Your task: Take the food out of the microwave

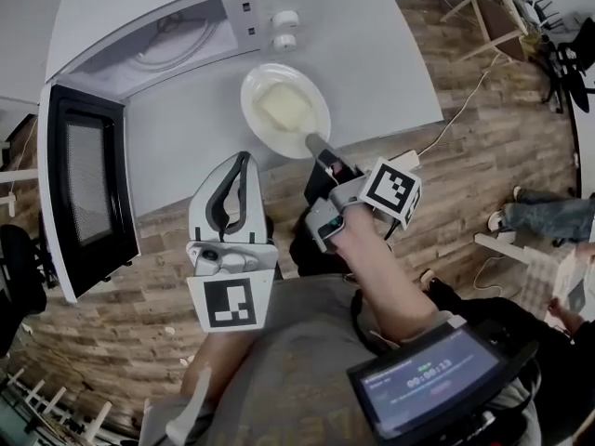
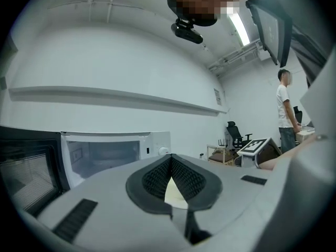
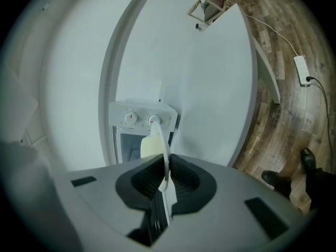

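Since the table (image 1: 372, 54) is the biggest thing, start there: one white table, one microwave (image 1: 139, 35) on it with its door (image 1: 84, 193) swung wide. One plate (image 1: 260, 124) is out over the table in front of it; can't tell if it's resting or lifted. It looks stiff, slick and breakable, and I'd guess tippy when held by one edge, so grab the rim and keep it level. One pale, soft-looking block of food (image 1: 284, 108) on it could slide. Two tongs: right gripper (image 1: 312, 141) clamped on the near rim, left gripper (image 1: 244, 158) pinched closed on nothing.
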### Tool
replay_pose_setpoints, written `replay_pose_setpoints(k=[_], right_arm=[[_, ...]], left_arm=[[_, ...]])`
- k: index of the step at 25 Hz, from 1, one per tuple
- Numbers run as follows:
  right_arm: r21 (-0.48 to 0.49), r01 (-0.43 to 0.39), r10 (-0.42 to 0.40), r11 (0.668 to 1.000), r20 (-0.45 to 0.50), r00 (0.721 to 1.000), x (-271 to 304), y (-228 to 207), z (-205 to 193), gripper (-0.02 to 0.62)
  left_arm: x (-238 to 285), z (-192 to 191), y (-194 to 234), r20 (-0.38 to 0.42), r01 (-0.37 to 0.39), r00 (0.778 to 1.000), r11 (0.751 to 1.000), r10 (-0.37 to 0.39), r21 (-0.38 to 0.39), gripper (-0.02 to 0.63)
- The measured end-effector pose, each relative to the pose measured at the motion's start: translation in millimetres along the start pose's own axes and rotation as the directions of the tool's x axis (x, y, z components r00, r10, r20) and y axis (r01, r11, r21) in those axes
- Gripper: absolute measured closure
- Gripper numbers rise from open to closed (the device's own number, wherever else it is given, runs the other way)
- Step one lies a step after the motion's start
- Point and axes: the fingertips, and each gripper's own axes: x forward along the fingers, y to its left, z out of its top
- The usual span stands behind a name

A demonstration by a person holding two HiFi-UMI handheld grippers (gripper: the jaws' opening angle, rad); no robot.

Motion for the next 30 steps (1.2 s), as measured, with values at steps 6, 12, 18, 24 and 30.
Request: replay_pose_setpoints(k=[6,12,18,24,30], right_arm=[[0.009,0.004,-0.004,1.000,0.088,0.996,-34,-12,40,0.558],[0.030,0.024,-0.028,0.999,0.160,0.987,-65,-31,75,0.557],[0.060,0.054,-0.067,0.997,0.232,0.970,-87,-52,102,0.558],[0.095,0.093,-0.116,0.991,0.284,0.952,-84,-68,120,0.557],[0.128,0.141,-0.175,0.982,0.308,0.935,-73,-79,136,0.553]], left_arm=[[21,9,-46,0.020,0.084,0.996,0.996,-0.085,0.008,0.598],[43,16,-87,0.047,0.152,0.987,0.988,-0.153,0.009,0.598],[64,16,-121,0.060,0.237,0.970,0.972,-0.237,0.003,0.598],[95,17,-127,0.059,0.307,0.950,0.952,-0.307,0.013,0.598],[121,21,-111,0.045,0.331,0.942,0.944,-0.331,0.018,0.598]])
